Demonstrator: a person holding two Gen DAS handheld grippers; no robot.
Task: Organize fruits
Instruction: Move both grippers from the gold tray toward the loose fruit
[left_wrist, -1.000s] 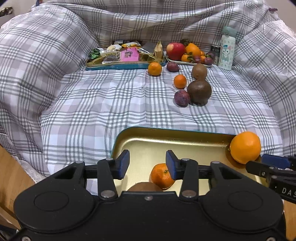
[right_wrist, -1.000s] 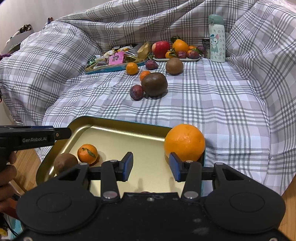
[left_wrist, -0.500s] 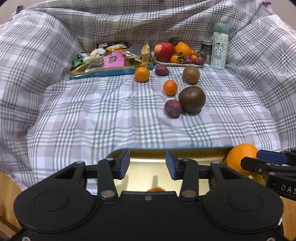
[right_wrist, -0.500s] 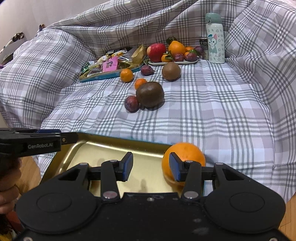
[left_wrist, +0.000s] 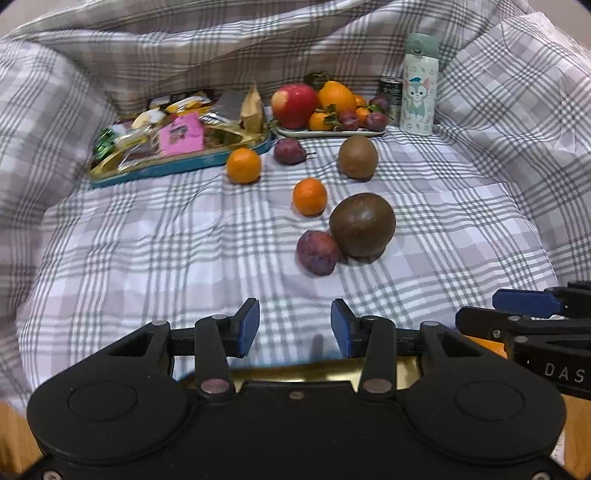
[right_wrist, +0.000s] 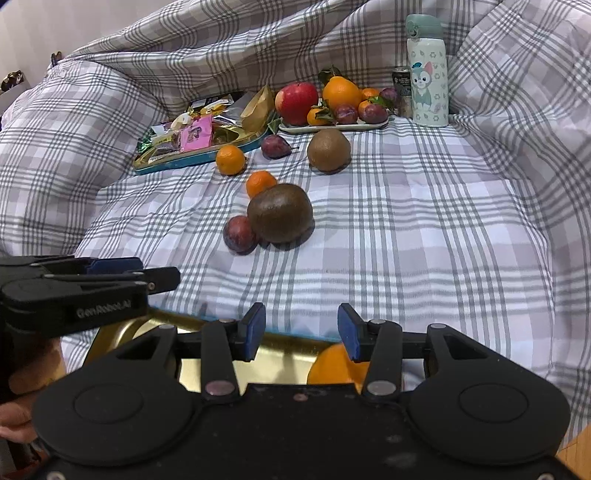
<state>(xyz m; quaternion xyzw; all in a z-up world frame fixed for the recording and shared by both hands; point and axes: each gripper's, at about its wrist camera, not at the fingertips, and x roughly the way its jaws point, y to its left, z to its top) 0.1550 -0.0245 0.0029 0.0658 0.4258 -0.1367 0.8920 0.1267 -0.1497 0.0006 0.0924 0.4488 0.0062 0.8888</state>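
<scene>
My left gripper is open and empty above the far edge of the gold tray. My right gripper is open and empty over the same tray, with a large orange just below its right finger. On the checked blanket lie a purple plum, a big brown round fruit, two small tangerines, a kiwi and a second plum. The plum and brown fruit also show in the right wrist view.
A white plate at the back holds an apple, an orange and small fruits. A blue-rimmed tray of snack packets stands back left. A cartoon bottle and a can stand back right. Raised blanket folds ring the flat area.
Both grippers have moved up and forward over the tray's far edge. The tangerine and kiwi in the tray have dropped out of view. The loose fruits look nearer.
</scene>
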